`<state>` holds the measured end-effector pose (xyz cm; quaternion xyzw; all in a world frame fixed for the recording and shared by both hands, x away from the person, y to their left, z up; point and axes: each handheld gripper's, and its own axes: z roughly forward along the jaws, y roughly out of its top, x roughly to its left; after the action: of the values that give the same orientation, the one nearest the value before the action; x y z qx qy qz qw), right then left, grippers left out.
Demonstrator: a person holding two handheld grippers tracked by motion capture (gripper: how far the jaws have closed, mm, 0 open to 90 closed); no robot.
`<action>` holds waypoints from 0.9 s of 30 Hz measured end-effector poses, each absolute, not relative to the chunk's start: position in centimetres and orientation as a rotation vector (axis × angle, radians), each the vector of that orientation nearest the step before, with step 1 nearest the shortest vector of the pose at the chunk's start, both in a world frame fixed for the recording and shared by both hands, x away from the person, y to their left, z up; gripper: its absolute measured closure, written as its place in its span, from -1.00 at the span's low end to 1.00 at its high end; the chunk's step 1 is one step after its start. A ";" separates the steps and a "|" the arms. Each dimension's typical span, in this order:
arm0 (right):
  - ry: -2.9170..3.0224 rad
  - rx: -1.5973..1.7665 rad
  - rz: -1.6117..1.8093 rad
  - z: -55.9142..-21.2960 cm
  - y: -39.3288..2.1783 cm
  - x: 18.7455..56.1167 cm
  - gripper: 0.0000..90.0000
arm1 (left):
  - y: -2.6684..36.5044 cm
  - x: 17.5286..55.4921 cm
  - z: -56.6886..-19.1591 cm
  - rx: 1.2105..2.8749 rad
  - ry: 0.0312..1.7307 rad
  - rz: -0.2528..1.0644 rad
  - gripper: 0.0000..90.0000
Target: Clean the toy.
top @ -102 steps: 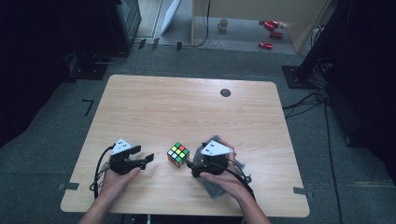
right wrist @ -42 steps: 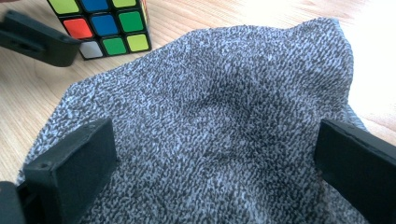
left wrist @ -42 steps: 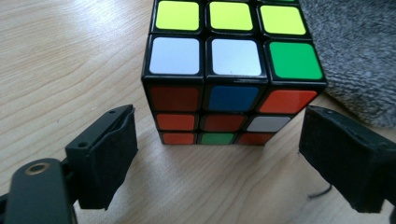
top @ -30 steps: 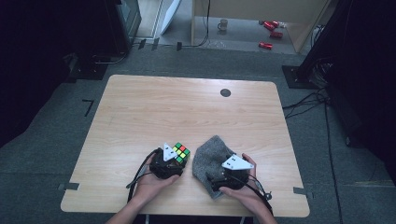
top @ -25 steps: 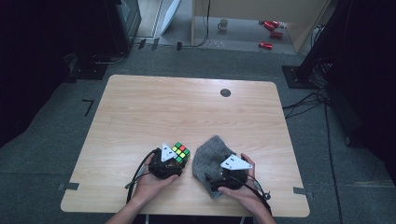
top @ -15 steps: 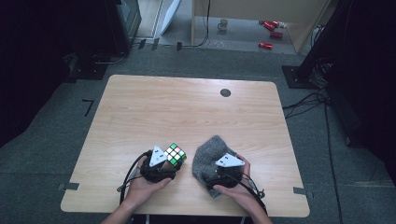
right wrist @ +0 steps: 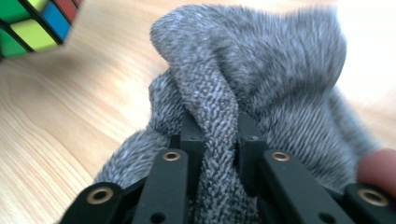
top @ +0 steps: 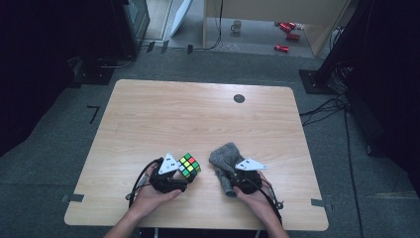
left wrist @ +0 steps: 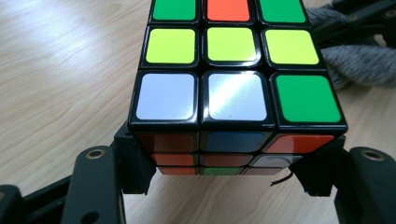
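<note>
Tabletop (top: 198, 114): pale wood-grain laminate, rounded corners, one dark round grommet (top: 239, 98) near the far edge; grey carpeted floor (top: 59, 148) around it, red cans (top: 287, 35) and a mug (top: 237, 25) beyond.

Puzzle cube (left wrist: 236, 70): glossy black-framed plastic, three-by-three stickers in green, yellow, white, orange and blue. Clamped at its lower sides by the left hand-held gripper (left wrist: 229, 179), near the front edge, left of centre.

Cloth (right wrist: 261, 88): grey knitted, soft, bunched. The right hand-held gripper (right wrist: 219, 140) has just been closing and pinches a fold, just right of the cube.
</note>
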<state>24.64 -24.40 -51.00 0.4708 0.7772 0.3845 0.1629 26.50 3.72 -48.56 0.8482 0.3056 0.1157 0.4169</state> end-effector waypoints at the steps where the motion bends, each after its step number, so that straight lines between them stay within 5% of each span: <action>1: 2.208 1.338 1.128 -50.2 -24.4 24.7 0.78 | 3.6 26.6 -48.3 2.132 0.762 0.299 -0.22; 10: 2.121 1.175 1.352 -43.5 -23.3 23.8 0.81 | 0.6 26.6 -48.0 2.257 0.621 0.267 -0.22; 17: 2.281 1.131 1.356 -44.4 -19.7 22.8 0.78 | -1.0 25.2 -48.4 2.307 0.534 0.279 -0.22; 27: 2.236 1.176 1.369 -44.4 -20.5 23.0 0.78 | -0.3 25.1 -47.9 2.259 0.546 0.280 -0.21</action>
<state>22.95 -20.51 -44.38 0.4056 0.7711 0.4722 0.1338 25.10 -0.34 -47.90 0.8887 0.2149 0.1101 0.3898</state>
